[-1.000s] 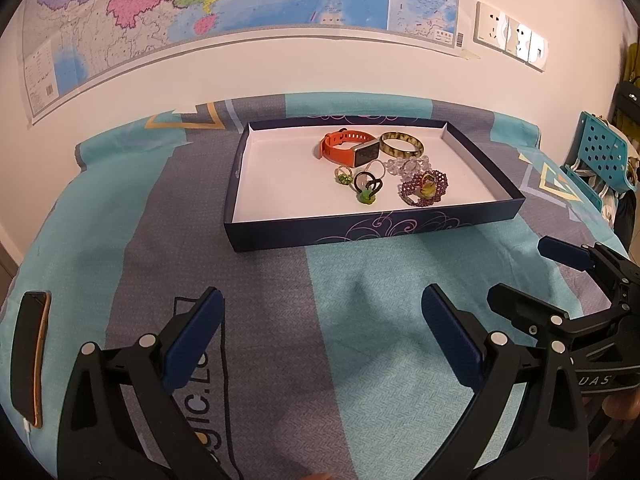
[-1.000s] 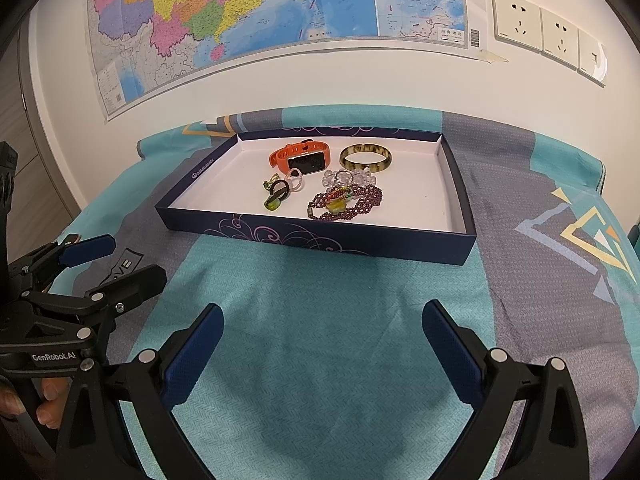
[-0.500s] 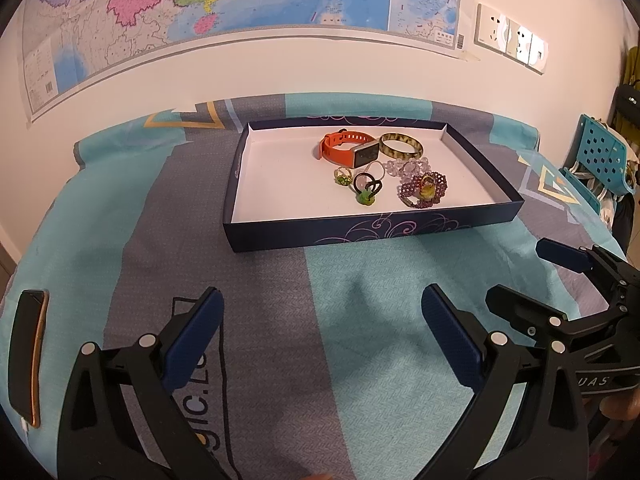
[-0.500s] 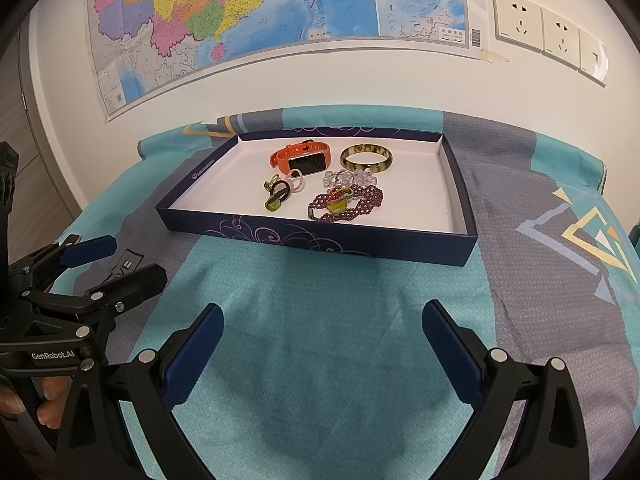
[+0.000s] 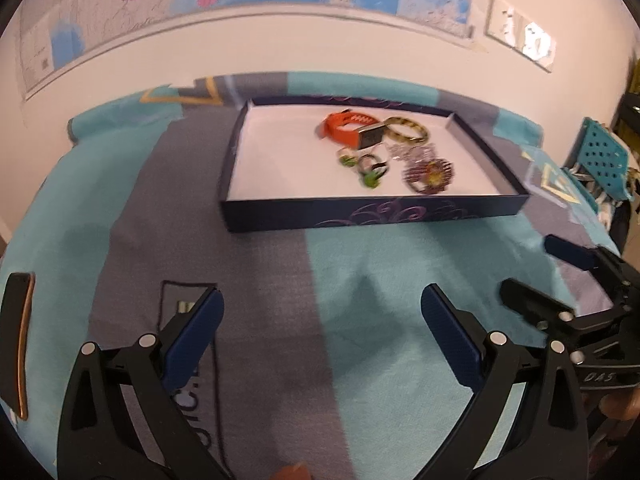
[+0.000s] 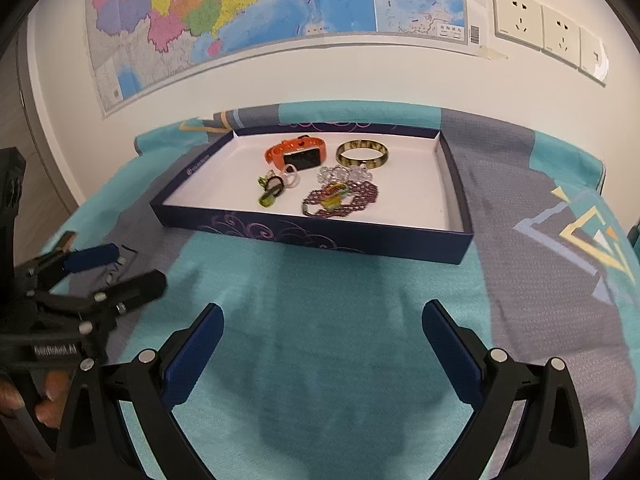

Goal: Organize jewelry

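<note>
A dark blue shallow box [image 6: 320, 236] [image 5: 376, 212] with a white inside lies on the bed cover. In it are an orange smartwatch [image 6: 298, 154] [image 5: 350, 130], a yellow-brown bangle [image 6: 362, 155] [image 5: 406, 130], a clear bead bracelet [image 6: 346, 174], a purple bead bracelet [image 6: 344, 200] [image 5: 428, 170] and small green and black rings [image 6: 272, 188] [image 5: 370, 168]. My left gripper [image 5: 320, 336] [image 6: 108, 268] is open and empty, short of the box. My right gripper [image 6: 320, 344] [image 5: 560, 272] is open and empty too.
A teal and grey bed cover [image 6: 320, 300] runs to a white wall with a map [image 6: 260, 12] and sockets [image 6: 544, 32]. A black and orange flat object [image 5: 18, 336] lies at the far left. A teal perforated chair [image 5: 604, 156] stands at the right.
Both grippers have moved forward toward the box, which looks closer now. The left wrist view is blurred by motion. The jewelry has not shifted.
</note>
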